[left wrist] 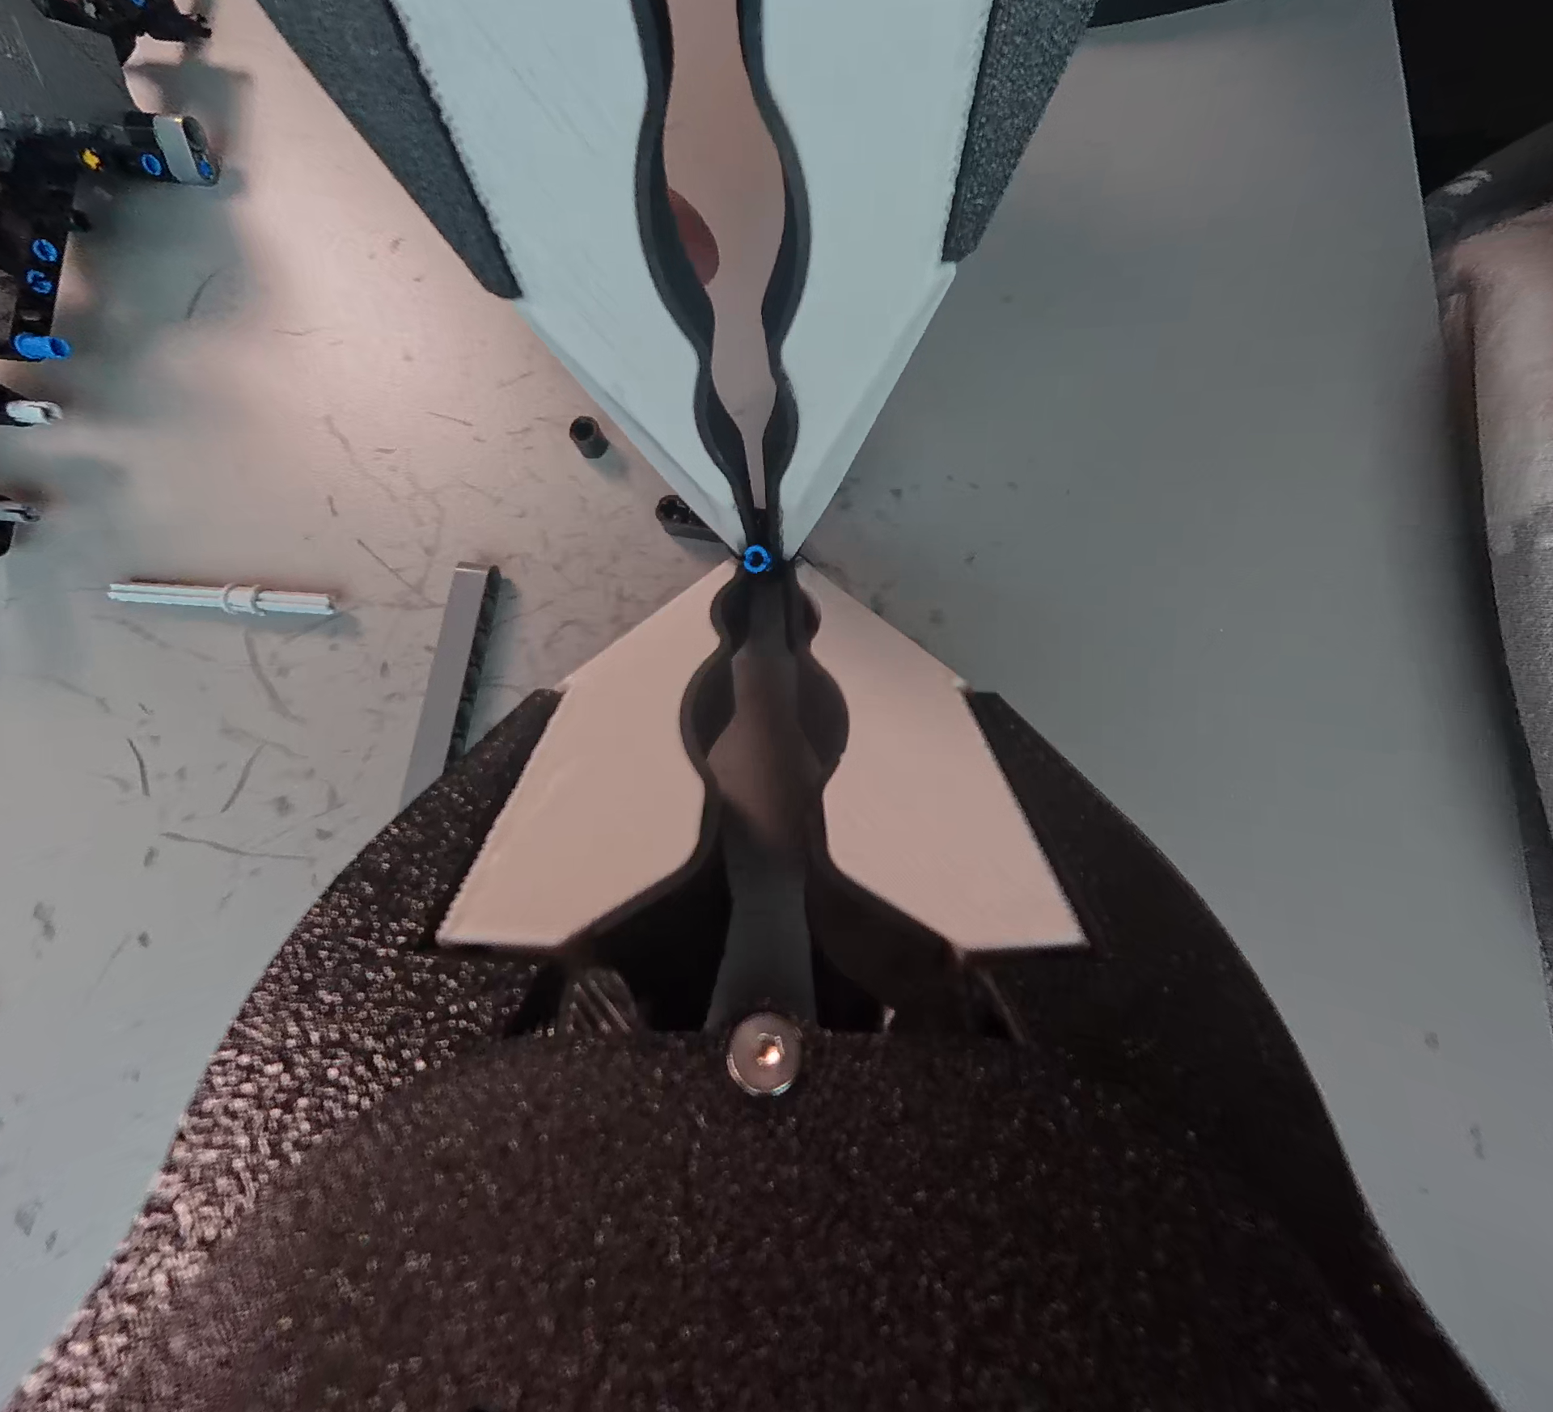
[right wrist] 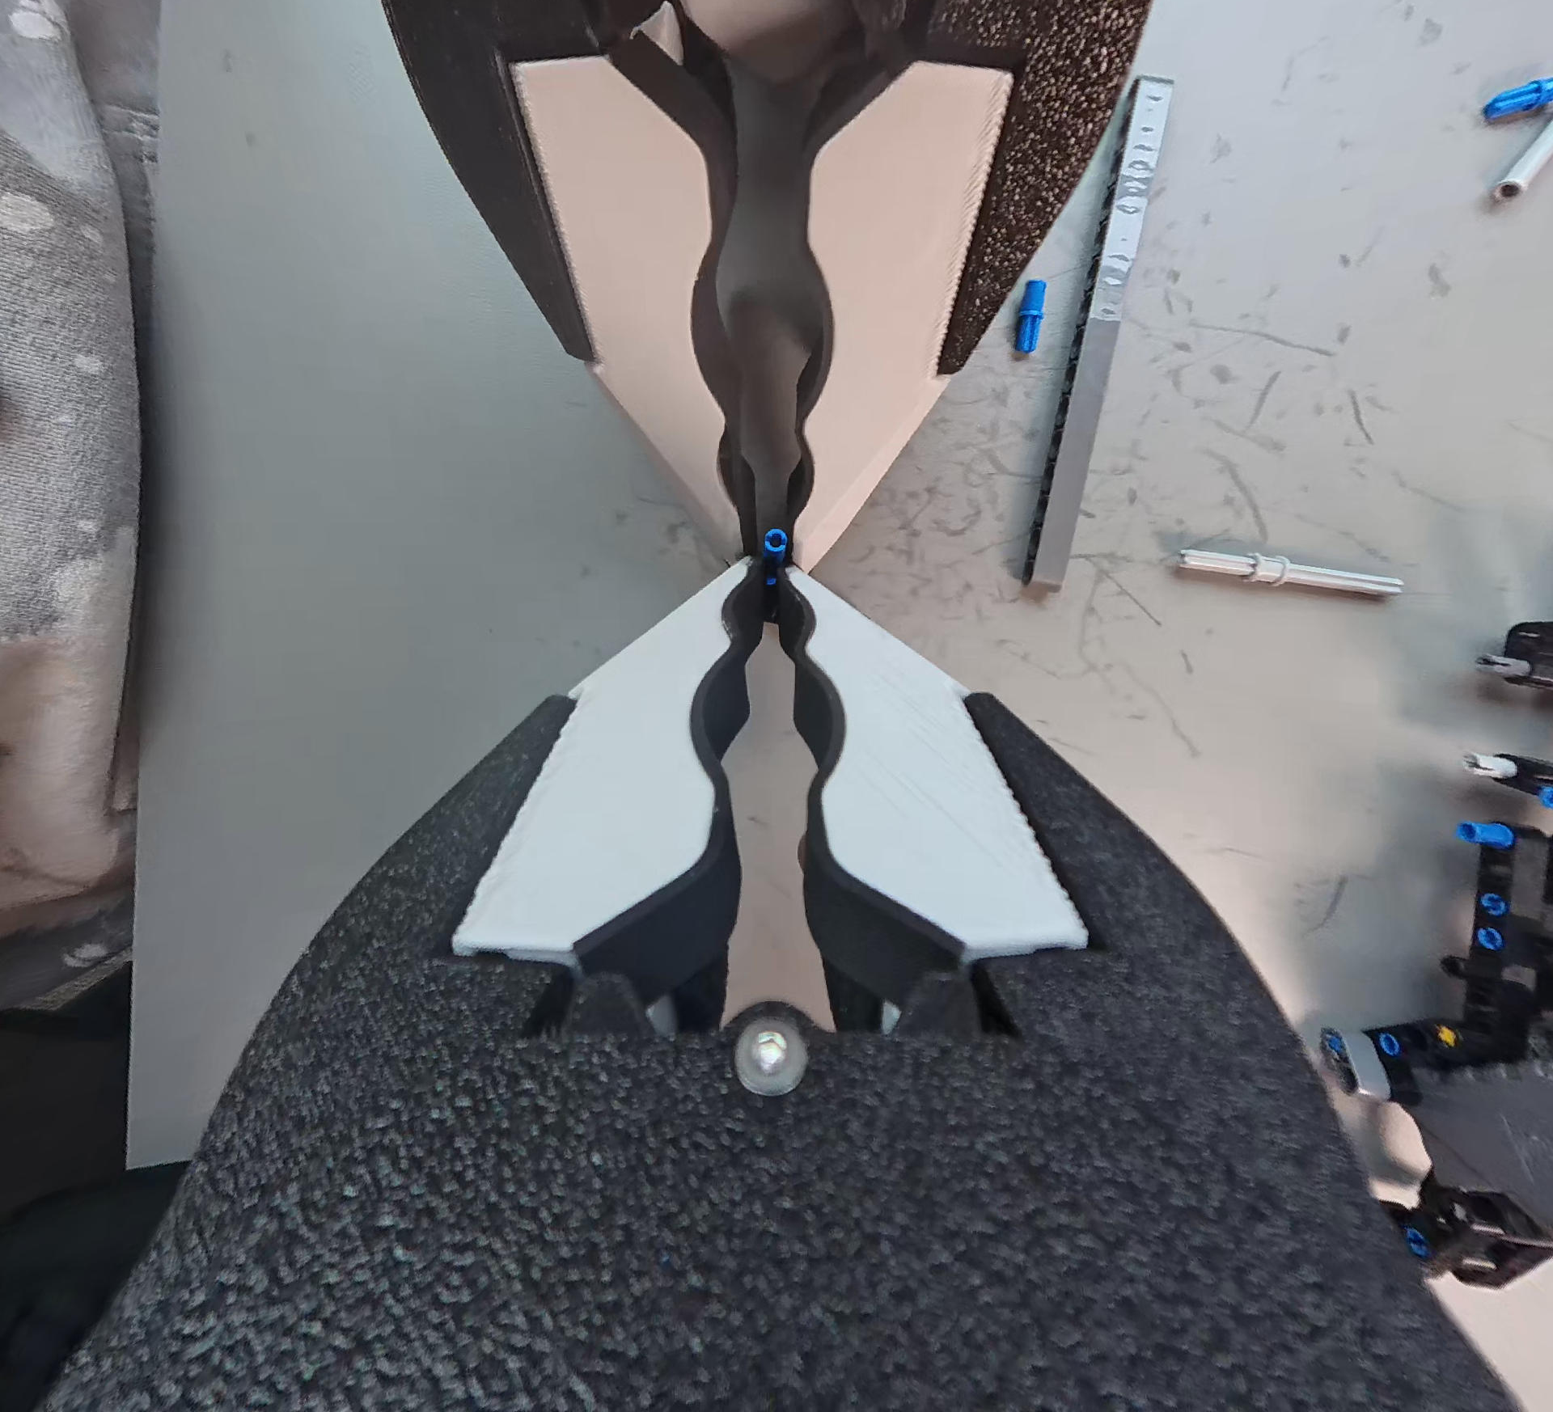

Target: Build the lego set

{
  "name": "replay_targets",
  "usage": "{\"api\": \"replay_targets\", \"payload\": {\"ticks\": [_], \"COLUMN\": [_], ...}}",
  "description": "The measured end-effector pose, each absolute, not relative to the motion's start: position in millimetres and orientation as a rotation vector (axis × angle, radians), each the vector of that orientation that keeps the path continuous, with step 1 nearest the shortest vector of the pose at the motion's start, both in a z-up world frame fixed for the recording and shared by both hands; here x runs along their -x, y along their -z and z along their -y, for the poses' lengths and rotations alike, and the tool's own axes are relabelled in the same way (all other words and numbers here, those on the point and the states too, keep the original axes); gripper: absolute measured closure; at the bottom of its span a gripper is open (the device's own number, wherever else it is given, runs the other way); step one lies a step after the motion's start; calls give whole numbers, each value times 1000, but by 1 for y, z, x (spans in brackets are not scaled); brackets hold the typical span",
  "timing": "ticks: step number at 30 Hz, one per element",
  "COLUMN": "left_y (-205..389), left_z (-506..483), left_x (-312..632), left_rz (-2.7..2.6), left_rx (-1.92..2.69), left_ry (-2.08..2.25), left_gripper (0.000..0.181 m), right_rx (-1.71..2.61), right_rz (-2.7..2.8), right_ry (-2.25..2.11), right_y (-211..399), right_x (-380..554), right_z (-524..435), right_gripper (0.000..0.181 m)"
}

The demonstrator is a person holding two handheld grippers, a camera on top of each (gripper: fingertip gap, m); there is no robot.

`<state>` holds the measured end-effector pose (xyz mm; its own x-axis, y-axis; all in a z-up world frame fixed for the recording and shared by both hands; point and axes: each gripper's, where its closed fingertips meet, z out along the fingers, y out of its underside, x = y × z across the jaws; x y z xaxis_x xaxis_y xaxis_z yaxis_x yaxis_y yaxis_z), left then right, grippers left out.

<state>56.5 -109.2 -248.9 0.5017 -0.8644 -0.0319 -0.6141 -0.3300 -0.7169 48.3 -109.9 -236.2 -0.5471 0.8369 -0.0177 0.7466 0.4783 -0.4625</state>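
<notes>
Tip to tip above the scratched desk [left wrist: 1092, 447], the left gripper [left wrist: 760, 573] and right gripper [right wrist: 769, 589] are both pinching one tiny blue pin [right wrist: 774, 544] between closed fingers, a light, stiff, slippery piece likely best gripped mid-shaft.

We see even, soft indoor light on the grey table [left wrist: 1134, 531], faint shadows, a glinting screw [right wrist: 771, 1062], strong wide-angle bending and blur toward the edges.
</notes>
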Motion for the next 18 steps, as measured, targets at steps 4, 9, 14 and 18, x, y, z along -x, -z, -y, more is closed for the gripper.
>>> {"api": "replay_targets", "payload": {"ticks": [4, 9, 14, 18], "left_y": [249, 249, 249, 249], "left_z": [109, 110, 109, 109], "left_x": [-56, -56, -56, -56], "left_rz": [-1211, -1211, -1207, -1206], "left_rx": [2060, 2059, 2064, 2066], "left_ry": [463, 460, 468, 466], "left_gripper": [171, 171, 171, 172], "right_rx": [1378, 1379, 1383, 1398], "right_rz": [2517, 2465, 2357, 2318], "right_ry": [-626, -675, -765, -825], "right_y": [237, 237, 236, 232], "right_x": [-49, -49, -48, -48], "right_z": [110, 110, 110, 111], "right_gripper": [179, 180, 178, 171]}}
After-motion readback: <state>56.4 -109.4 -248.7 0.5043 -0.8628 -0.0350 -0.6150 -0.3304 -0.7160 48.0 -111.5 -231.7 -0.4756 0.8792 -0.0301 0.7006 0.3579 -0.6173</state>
